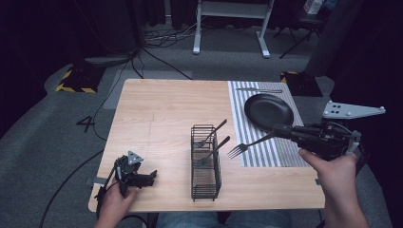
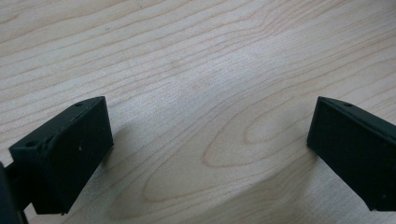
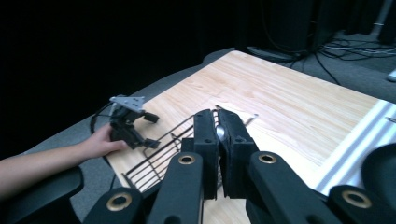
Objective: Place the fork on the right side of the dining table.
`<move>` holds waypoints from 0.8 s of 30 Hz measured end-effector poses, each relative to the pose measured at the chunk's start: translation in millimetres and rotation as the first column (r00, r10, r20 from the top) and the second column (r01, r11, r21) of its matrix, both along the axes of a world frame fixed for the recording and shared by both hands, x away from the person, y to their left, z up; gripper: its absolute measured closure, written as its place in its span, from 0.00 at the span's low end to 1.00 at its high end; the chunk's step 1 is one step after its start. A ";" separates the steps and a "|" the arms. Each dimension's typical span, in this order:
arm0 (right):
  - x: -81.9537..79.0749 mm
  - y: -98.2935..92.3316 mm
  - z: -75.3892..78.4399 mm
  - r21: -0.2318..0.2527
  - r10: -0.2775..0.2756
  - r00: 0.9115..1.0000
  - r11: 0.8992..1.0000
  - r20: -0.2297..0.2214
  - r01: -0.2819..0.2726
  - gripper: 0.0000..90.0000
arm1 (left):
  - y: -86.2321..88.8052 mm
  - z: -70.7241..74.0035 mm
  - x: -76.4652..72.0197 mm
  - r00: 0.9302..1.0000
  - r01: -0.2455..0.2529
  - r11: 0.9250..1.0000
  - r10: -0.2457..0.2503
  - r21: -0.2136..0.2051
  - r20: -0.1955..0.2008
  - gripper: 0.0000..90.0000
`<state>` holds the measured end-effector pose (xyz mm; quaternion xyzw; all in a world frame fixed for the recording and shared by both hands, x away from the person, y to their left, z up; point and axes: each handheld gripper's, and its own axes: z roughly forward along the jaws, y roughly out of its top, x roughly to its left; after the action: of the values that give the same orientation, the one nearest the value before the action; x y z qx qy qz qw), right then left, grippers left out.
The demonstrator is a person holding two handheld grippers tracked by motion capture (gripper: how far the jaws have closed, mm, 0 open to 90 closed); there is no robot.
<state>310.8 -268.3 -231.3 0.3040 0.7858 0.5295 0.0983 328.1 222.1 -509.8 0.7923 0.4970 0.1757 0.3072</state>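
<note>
We look down on a pale wooden table (image 1: 161, 118) standing on grey carpet (image 1: 43, 128) in a dark room, with black cables (image 1: 157, 38) trailing across the floor and the white legs of another table (image 1: 228, 28) at the far side. A grey-and-white striped placemat (image 1: 266, 147) covers the table's right end, and on it sits a black plate (image 1: 268, 110), with a piece of cutlery (image 1: 259, 90) lying just beyond the plate. Near the front middle of the table stands a black wire basket (image 1: 205, 164), and two forks (image 1: 212, 133) lean in it with their handles angled up toward the right. At the right, a person's right hand (image 1: 332, 171) holds the right gripper (image 1: 280, 131) over the placemat — its jaws are pressed together on the handle of a third fork (image 1: 244, 146), whose tines point left and hang near the basket. In the right gripper view, we see a sliver of metal pinched between the two black jaws. At the front left corner, the left hand (image 1: 114, 202) rests the left gripper (image 1: 151, 176) on the bare wood — in the left gripper view, its jaws stand spread wide apart with nothing between them but wood grain. Yellow-and-black hazard tape (image 1: 76, 88) marks the floor off to the far left.
</note>
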 end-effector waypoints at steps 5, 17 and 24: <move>6.2 -10.6 -0.4 -0.003 -0.039 0.999 0.999 -0.003 0.039 0.96 | -0.1 -0.1 0.1 1.000 -0.001 1.000 0.001 -0.002 0.000 0.00; 20.8 -36.8 -2.7 0.004 -0.135 0.991 0.991 -0.004 0.135 0.96 | -0.2 -0.1 0.1 1.000 -0.002 1.000 0.002 -0.002 0.000 0.00; 30.8 -52.9 -10.6 -0.013 -0.203 0.979 0.979 -0.014 0.203 0.96 | -0.2 -0.1 0.1 1.000 -0.002 1.000 0.002 -0.002 0.000 0.00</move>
<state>341.6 -321.2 -241.9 0.3860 0.7545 0.5098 0.1475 328.2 221.9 -509.9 0.7915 0.4978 0.1756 0.3080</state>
